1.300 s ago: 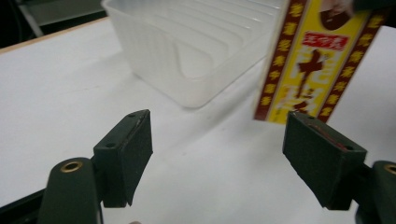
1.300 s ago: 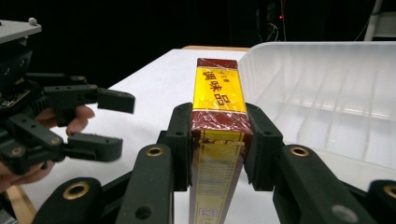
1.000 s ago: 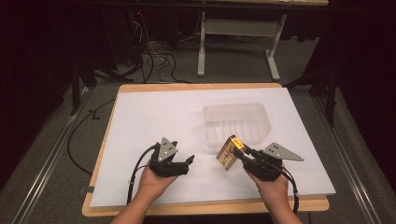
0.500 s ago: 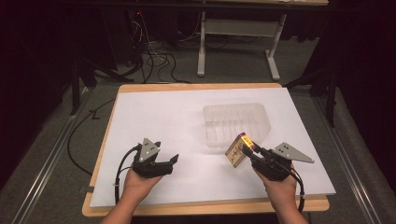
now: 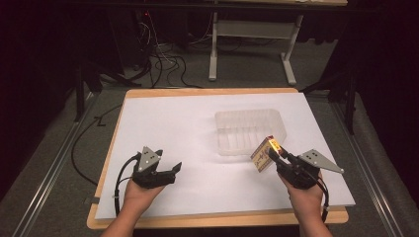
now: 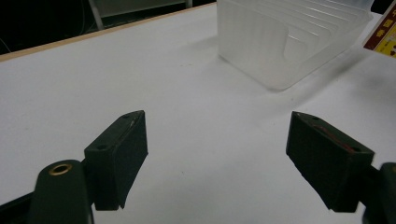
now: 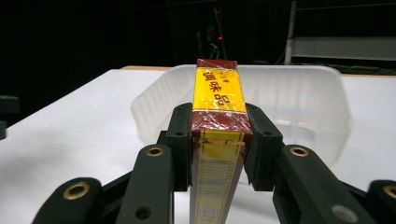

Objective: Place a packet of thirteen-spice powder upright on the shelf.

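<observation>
From the high view, the right gripper (image 5: 274, 157) holds a small red-and-yellow box (image 5: 262, 154) just off the near corner of a clear plastic tub (image 5: 249, 129), above the white sheet (image 5: 173, 123) that covers the table, while the left gripper (image 5: 170, 170) hovers well apart over bare paper at the near left. The step in hand looks like carrying the box to the tub to set it inside. In the left gripper view, the jaws stand apart with nothing between them; the tub (image 6: 289, 42) rises ahead to the right, and a corner of the box (image 6: 383, 30) pokes in at the edge. In the right gripper view, the two jaws are clamped on the narrow sides of the box (image 7: 218, 100), which stands on end with its yellow face up, and the tub (image 7: 299, 102) sits straight behind it, apparently empty, though its cloudy walls make that hard to confirm. The next move probably calls for lifting the box over the near rim, lowering it inside, then letting the jaws part; the rim is close enough that a low approach could catch it.
</observation>
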Action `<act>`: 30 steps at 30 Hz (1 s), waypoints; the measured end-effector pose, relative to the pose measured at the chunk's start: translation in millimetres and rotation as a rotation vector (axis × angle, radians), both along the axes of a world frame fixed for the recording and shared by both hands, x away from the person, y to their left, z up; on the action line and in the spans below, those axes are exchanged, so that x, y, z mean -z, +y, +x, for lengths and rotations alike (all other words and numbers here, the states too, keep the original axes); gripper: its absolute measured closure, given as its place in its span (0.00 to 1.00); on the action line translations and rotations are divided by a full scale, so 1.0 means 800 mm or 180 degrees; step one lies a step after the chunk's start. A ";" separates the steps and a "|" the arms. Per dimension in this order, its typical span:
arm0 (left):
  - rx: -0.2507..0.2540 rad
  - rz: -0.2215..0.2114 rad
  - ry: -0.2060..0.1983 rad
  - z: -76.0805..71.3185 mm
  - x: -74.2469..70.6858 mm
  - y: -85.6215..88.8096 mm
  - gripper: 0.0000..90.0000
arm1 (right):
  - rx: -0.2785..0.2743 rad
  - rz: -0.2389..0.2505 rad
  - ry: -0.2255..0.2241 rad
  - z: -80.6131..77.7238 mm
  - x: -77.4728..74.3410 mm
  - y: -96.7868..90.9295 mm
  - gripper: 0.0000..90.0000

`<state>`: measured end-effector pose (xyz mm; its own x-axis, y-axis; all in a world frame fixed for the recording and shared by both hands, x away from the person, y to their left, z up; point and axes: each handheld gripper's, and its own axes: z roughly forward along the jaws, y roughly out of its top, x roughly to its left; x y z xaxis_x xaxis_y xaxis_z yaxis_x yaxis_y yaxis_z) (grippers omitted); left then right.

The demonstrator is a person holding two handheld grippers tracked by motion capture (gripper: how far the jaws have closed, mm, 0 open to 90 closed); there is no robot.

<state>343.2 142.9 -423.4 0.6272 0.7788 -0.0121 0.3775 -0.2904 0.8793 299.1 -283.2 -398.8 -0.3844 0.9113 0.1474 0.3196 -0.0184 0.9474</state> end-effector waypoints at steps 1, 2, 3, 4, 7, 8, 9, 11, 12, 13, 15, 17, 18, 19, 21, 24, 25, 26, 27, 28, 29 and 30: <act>0.0005 0.0001 0.0000 0.000 0.000 0.000 0.24 | 0.0032 -0.0009 -0.0011 0.001 -0.001 -0.002 0.76; 0.0009 0.0003 0.0000 0.001 0.001 -0.001 0.24 | 0.0066 -0.0007 -0.0014 0.001 -0.002 -0.003 0.76; 0.0014 0.0001 0.0000 0.001 0.001 -0.001 0.24 | 0.0088 -0.0002 -0.0023 0.002 -0.003 -0.005 0.76; 0.0014 0.0001 0.0000 0.001 0.001 -0.001 0.24 | 0.0115 -0.0004 -0.0031 0.002 -0.004 -0.007 0.76; 0.0039 -0.0004 0.0005 0.002 0.001 -0.003 0.24 | 0.0204 -0.0007 -0.0066 0.004 -0.007 -0.012 0.76; 0.0047 -0.0004 0.0006 0.002 0.001 -0.003 0.24 | 0.0229 0.0002 -0.0084 0.004 -0.008 -0.014 0.76; 0.0061 -0.0009 0.0009 0.002 0.001 -0.003 0.24 | 0.0229 0.0002 -0.0084 0.004 -0.008 -0.014 0.76; 0.0106 0.0013 0.0006 0.002 0.002 -0.005 0.24 | 0.0317 0.0022 -0.0100 0.006 -0.011 -0.019 0.76; 0.0106 0.0013 0.0006 0.002 0.002 -0.005 0.24 | 0.0317 0.0022 -0.0100 0.006 -0.011 -0.019 0.76; 0.0124 0.0036 0.0005 0.002 0.002 -0.006 0.24 | 0.0339 0.0042 -0.0099 0.007 -0.012 -0.020 0.76; 0.0142 0.0038 0.0011 0.002 0.002 -0.008 0.25 | 0.0380 0.0028 -0.0114 0.010 -0.014 -0.020 0.76; 0.0156 0.0045 0.0014 0.001 0.003 -0.009 0.25 | 0.0375 0.0030 -0.0119 0.011 -0.015 -0.020 0.76; 0.0162 0.0043 0.0014 0.001 0.003 -0.010 0.25 | 0.0394 0.0039 -0.0116 0.013 -0.017 -0.019 0.76; 0.0170 0.0047 0.0013 0.001 0.003 -0.010 0.25 | 0.0400 0.0032 -0.0120 0.014 -0.018 -0.018 0.76; 0.0178 0.0047 0.0002 0.000 0.003 -0.011 0.25 | 0.0435 0.0009 -0.0118 0.019 -0.021 -0.015 0.76; 0.0182 0.0032 0.0013 -0.001 0.002 -0.009 0.25 | 0.0458 0.0035 -0.0113 0.027 -0.024 -0.014 0.76; 0.0176 0.0009 0.0018 -0.001 0.001 -0.009 0.25 | 0.0470 0.0038 -0.0111 0.030 -0.025 -0.014 0.76; 0.0176 0.0009 0.0018 -0.001 0.001 -0.009 0.25 | 0.0470 0.0038 -0.0111 0.030 -0.025 -0.014 0.76; 0.0182 0.0002 0.0031 -0.001 0.001 -0.008 0.25 | 0.0505 0.0010 -0.0101 0.038 -0.026 -0.013 0.76; 0.0182 0.0002 0.0031 -0.001 0.001 -0.008 0.25 | 0.0514 -0.0007 -0.0097 0.043 -0.027 -0.014 0.76; 0.0181 0.0002 0.0034 -0.001 0.001 -0.008 0.25 | 0.0538 -0.0008 -0.0081 0.048 -0.027 -0.014 0.76; 0.0176 -0.0004 0.0035 -0.001 0.001 -0.008 0.25 | 0.0538 -0.0008 -0.0081 0.048 -0.027 -0.014 0.76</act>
